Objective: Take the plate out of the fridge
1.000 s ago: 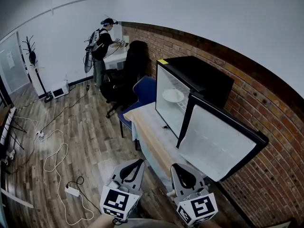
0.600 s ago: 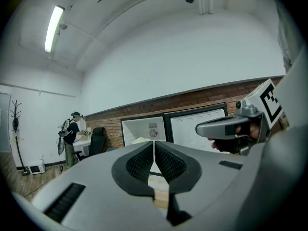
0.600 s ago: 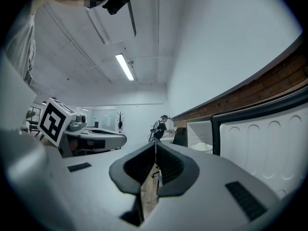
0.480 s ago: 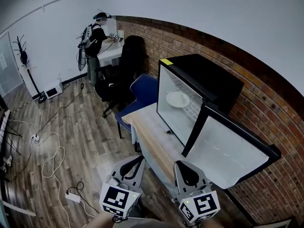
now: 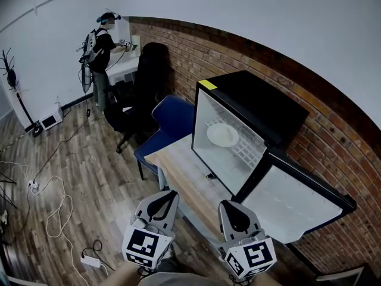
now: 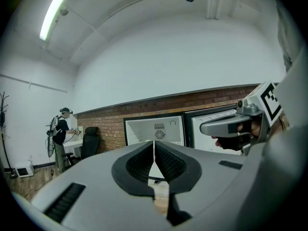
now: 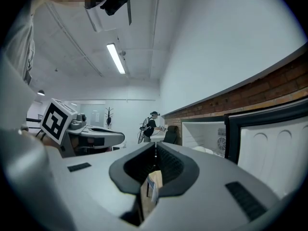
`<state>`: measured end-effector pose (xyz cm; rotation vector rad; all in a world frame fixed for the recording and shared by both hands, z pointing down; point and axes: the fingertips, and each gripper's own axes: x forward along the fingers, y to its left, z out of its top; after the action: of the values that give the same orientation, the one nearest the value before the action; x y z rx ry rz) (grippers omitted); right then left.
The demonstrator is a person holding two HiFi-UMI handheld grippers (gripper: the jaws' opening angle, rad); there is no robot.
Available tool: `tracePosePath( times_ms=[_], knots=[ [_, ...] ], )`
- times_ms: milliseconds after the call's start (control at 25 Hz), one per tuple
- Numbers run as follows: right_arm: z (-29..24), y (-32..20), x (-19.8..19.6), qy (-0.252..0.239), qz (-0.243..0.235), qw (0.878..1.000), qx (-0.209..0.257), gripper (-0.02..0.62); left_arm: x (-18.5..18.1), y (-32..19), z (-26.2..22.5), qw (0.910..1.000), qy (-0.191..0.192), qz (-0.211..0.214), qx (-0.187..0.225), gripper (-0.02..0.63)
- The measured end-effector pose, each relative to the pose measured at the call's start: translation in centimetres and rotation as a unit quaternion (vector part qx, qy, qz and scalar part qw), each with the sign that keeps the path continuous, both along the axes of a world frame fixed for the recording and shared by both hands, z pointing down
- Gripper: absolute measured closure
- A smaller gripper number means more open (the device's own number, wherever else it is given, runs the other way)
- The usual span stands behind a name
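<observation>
A white plate (image 5: 222, 134) lies on the wire shelf inside a black mini fridge (image 5: 256, 100), whose door (image 5: 294, 201) hangs wide open to the right. The fridge stands on a wooden table (image 5: 181, 174). My left gripper (image 5: 169, 193) and right gripper (image 5: 228, 205) are side by side at the table's near edge, well short of the fridge. Both point level at it and both are shut with nothing held. In the left gripper view the closed tips (image 6: 154, 142) line up with the fridge interior (image 6: 154, 129). The right gripper view shows its closed tips (image 7: 155, 146) and the plate (image 7: 201, 149) beyond.
A blue chair (image 5: 172, 115) and a black office chair (image 5: 149, 76) stand past the table's far end. A person (image 5: 98, 46) works at a white desk in the far corner. Cables (image 5: 47, 201) and a power strip (image 5: 89, 260) lie on the wood floor at left.
Both grippers and my head have moved forward toward the table and fridge, which now sit nearer in view. Both pairs of jaws stayed shut.
</observation>
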<state>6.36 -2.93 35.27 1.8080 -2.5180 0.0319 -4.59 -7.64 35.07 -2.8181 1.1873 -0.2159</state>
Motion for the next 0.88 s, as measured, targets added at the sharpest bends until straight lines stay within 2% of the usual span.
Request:
tracePosePath(
  times_ms=[160,480,880],
  knots=[
    [-0.4,-3.1,-0.5,0.003,0.023,1.000,-0.002,0.563,-0.7,-3.8,-0.4,0.9999,0.011,0.010,-0.009,0.583],
    [-0.5,-9.4,-0.8,0.001,0.078,0.997,-0.005,0.563,-0.8,-10.5,-0.2,0.9981,0.001,0.060,-0.014,0.583],
    [0.4,-14.4,0.2,0.009,0.139,0.990,-0.018,0.563,0.6,-15.8,0.6,0.9919,-0.004,0.124,-0.028,0.583]
  ],
)
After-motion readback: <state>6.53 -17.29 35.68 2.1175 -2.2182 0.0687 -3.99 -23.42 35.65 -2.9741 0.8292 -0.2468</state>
